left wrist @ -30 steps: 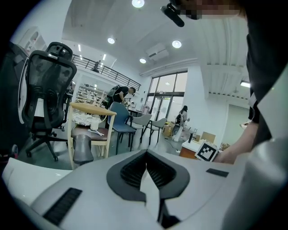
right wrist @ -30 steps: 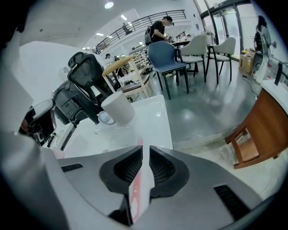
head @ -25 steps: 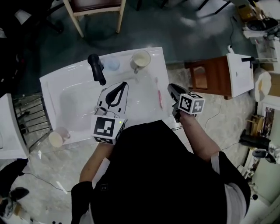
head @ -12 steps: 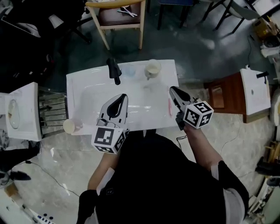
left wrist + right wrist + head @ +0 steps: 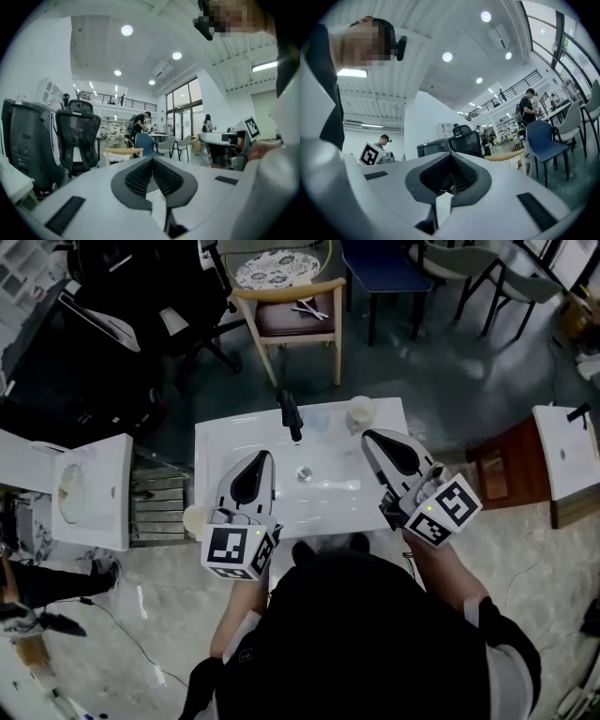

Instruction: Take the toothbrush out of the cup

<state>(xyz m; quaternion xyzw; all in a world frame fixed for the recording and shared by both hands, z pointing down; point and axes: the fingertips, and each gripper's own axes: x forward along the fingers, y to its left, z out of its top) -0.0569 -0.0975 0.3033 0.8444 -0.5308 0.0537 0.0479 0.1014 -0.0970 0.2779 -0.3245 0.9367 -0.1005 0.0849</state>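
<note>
Head view: what is carried by the counter (image 5: 211, 442)?

A glossy white top with a sunken, rounded basin (image 5: 328, 486) is seen. A black, angled faucet (image 5: 290, 414) is mounted at the far edge. A pale blue cup (image 5: 318, 420), translucent in look, is set just beside it. A round cream cup (image 5: 360, 412) stands toward the far right corner. A third cup (image 5: 195, 518), also pale, is perched at the near left corner.

And the toothbrush?

It cannot be made out in any view. The counter's right edge is covered by the right gripper (image 5: 368, 436), so whatever lies there is hidden. Of the cream cup, only a pale round mouth is shown.

How are the grippers held?

The left gripper (image 5: 263, 457) and the right gripper are held over the counter. Each is a smooth, white, tapered shell lined with black ribbed pads, and a black-and-white marker cube is carried at its back.

And the jaws?

In the left gripper view the ribbed pads are pressed together along their ridges, and nothing is gripped between them. In the right gripper view the jaws have just been closing and are met at the tip. Only a tiny pink speck (image 5: 452, 189) is seen deep between the pads, too small to be identified.
</note>
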